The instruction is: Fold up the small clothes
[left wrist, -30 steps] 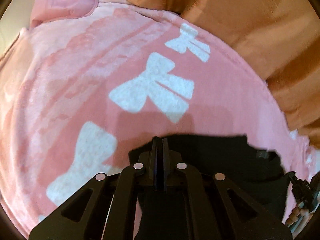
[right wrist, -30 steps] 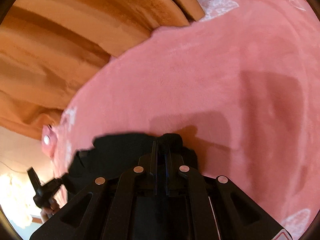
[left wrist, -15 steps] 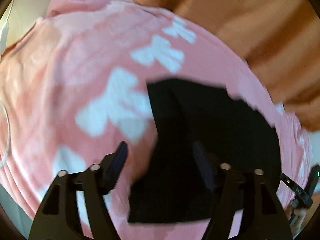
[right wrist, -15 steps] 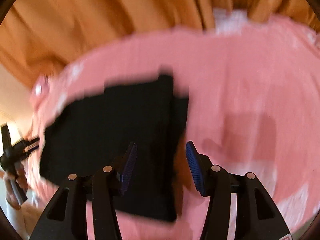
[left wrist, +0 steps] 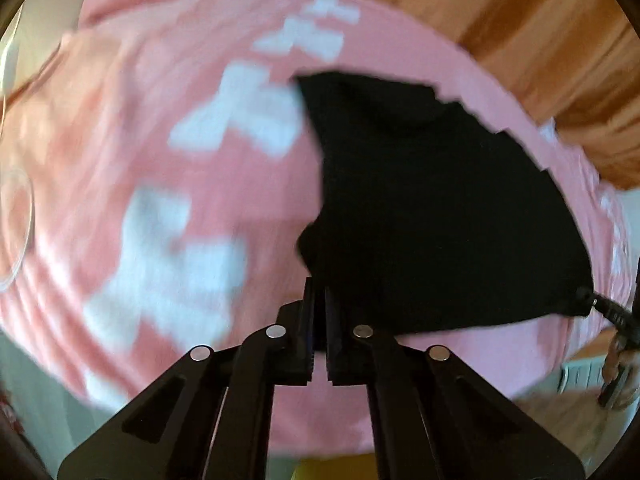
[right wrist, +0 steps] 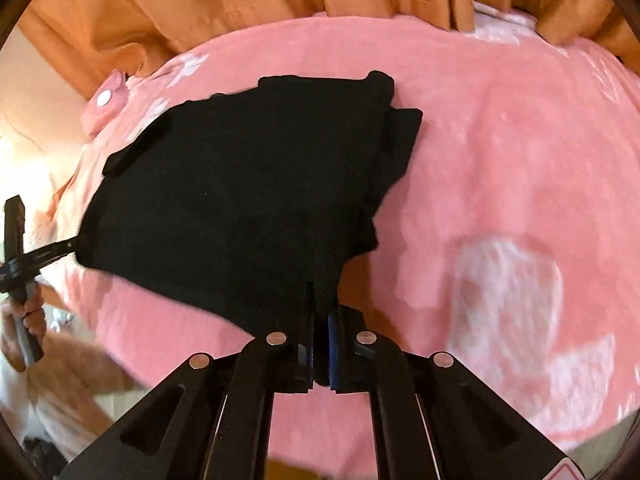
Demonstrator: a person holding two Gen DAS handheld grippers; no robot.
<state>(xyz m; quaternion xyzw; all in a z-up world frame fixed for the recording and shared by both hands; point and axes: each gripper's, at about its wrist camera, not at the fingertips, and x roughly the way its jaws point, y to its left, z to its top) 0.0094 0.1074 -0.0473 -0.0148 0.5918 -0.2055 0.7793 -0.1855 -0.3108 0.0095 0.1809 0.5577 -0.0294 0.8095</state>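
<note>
A small black garment (left wrist: 440, 208) lies folded over on a pink blanket with white bows (left wrist: 160, 160). It also shows in the right wrist view (right wrist: 248, 192). My left gripper (left wrist: 319, 304) is shut on the garment's near left corner. My right gripper (right wrist: 319, 304) is shut on the near right corner, where a layered fold (right wrist: 400, 136) runs along the garment's right side. Each gripper shows in the other's view at the garment's far corner: the right gripper (left wrist: 612, 312) and the left gripper (right wrist: 36, 260).
Orange curtains (right wrist: 240, 0) hang behind the blanket, and show in the left wrist view (left wrist: 540, 40). A white snap button (right wrist: 105, 98) sits on a pink flap at the blanket's far corner. The blanket's front edge drops off close below both grippers.
Both grippers opened and pulled back half a second ago, leaving the garment folded. Now both are shut again on its near corners, one on each side.
</note>
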